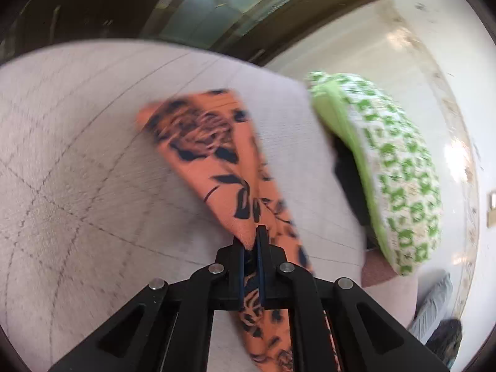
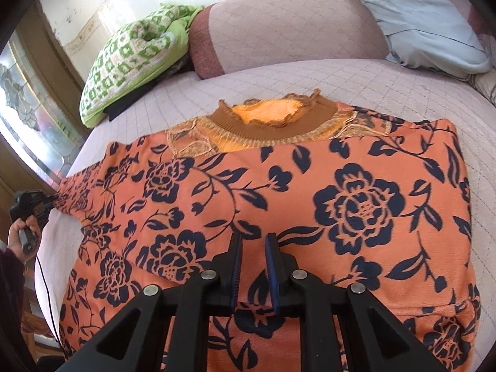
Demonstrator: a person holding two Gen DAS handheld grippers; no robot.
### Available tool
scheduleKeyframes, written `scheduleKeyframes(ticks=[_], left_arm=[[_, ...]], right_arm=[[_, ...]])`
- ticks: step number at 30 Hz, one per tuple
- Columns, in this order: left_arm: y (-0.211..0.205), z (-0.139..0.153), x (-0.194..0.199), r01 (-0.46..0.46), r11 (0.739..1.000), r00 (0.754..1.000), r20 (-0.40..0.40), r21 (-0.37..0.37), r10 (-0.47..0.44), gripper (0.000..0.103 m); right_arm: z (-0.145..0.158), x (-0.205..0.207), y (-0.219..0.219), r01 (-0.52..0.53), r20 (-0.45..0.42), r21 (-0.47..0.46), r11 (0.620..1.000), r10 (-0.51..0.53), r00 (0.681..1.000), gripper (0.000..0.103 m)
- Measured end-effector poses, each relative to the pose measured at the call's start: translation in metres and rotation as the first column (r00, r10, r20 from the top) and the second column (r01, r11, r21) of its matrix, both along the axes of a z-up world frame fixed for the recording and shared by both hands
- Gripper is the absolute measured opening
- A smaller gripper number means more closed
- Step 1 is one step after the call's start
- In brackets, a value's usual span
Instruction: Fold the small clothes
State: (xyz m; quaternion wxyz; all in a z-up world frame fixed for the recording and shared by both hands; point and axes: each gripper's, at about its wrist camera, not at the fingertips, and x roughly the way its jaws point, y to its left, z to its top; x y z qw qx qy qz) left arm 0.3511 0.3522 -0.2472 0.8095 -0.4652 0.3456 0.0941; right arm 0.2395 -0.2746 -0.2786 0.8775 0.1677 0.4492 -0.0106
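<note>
Orange floral top (image 2: 279, 204) lies flat on the quilted bed (image 2: 248, 90), collar toward the bolster (image 2: 288, 28), one sleeve stretched out sideways in the left gripper (image 1: 251, 235), which is clamped on it. Right gripper (image 2: 253, 248) hovers over the top, slightly parted, holding nothing. A green checked pillow (image 2: 130, 62) sits near the corner.

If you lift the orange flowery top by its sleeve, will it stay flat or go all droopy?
Probably droopy: the sleeve pinched in the left gripper already creases and sags. The top looks like soft fleece lying limp on the bed, so it likely bends easily. It seems light, not slippery.
</note>
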Motion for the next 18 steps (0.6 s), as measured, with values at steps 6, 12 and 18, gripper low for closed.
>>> scheduleKeyframes(ticks=[6, 12, 18], left_arm=[[-0.046, 0.060, -0.005, 0.137, 0.984, 0.988, 0.060, 0.112, -0.144, 0.006], [-0.131, 0.122, -0.012, 0.311, 0.918, 0.937, 0.082, 0.245, -0.340, 0.006], [-0.238, 0.164, -0.032, 0.477, 0.806, 0.833, 0.112, 0.351, -0.542, 0.006]], right_arm=[[0.007, -0.010, -0.031, 0.091, 0.025, 0.047, 0.995, -0.092, 0.995, 0.018], [0.012, -0.022, -0.076, 0.205, 0.031, 0.134, 0.970, -0.211, 0.977, 0.018], [0.022, -0.041, -0.124, 0.318, 0.042, 0.199, 0.927, -0.333, 0.942, 0.018]])
